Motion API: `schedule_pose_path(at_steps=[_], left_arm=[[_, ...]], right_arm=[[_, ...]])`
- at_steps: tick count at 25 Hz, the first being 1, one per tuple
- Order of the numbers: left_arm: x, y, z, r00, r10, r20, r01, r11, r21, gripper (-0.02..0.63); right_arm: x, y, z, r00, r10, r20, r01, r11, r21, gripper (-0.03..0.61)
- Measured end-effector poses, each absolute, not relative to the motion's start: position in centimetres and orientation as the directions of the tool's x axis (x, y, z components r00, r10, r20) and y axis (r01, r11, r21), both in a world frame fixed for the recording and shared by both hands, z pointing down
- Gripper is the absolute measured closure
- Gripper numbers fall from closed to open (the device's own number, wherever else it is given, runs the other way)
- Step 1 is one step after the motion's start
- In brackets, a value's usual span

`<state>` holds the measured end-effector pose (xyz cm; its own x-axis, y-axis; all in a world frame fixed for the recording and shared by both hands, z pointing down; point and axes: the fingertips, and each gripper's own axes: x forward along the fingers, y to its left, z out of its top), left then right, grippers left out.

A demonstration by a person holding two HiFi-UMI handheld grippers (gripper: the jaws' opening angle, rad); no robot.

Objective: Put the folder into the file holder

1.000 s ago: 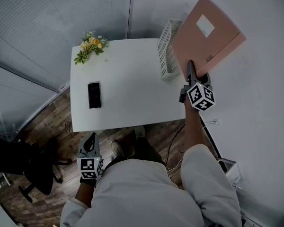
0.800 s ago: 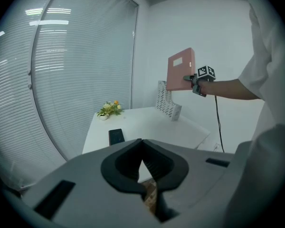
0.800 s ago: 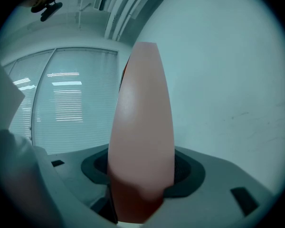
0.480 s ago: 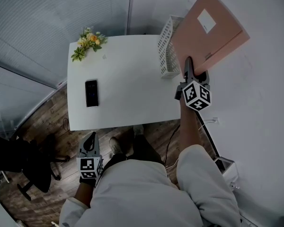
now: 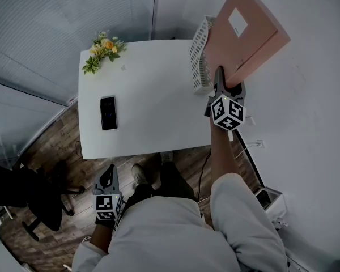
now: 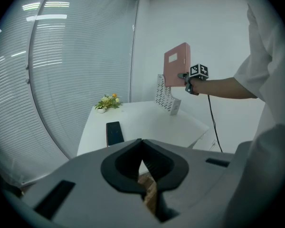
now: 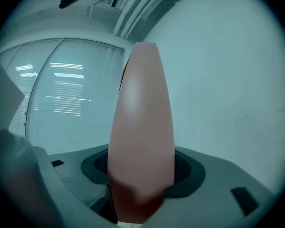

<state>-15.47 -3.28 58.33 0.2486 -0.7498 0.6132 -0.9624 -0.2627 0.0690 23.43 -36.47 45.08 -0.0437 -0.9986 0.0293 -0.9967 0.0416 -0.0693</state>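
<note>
A pink folder (image 5: 245,32) with a white label is held up in the air by its lower edge, and my right gripper (image 5: 226,84) is shut on it. It hangs tilted just right of the white mesh file holder (image 5: 199,55), which stands at the back right corner of the white table (image 5: 153,123). In the right gripper view the folder's spine (image 7: 141,127) fills the space between the jaws. My left gripper (image 5: 107,179) hangs low over the floor in front of the table, shut and with nothing in it. From the left gripper view the folder (image 6: 176,69) is above the file holder (image 6: 166,97).
A black phone (image 5: 108,113) lies on the table's left side and a small bunch of flowers (image 5: 103,51) sits at its back left corner. A dark office chair (image 5: 39,200) stands on the wooden floor at the left. A cable (image 5: 246,146) runs down the right wall.
My right gripper has carried the folder left and a little farther back, closer to the file holder. The left gripper has stayed low by the person's side.
</note>
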Motion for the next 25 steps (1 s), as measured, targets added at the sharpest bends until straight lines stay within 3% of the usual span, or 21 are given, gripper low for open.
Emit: schedule_pose_path(at_steps=[25], left_arm=[[-15.0,-1.7,63.9,0.221,-0.648,0.729,-0.969,-0.229,0.09,0.604]], right_arm=[[22.4,-39.5,56.4,-0.03,-0.997,0.065,-0.999,0.031,0.016,0.287]])
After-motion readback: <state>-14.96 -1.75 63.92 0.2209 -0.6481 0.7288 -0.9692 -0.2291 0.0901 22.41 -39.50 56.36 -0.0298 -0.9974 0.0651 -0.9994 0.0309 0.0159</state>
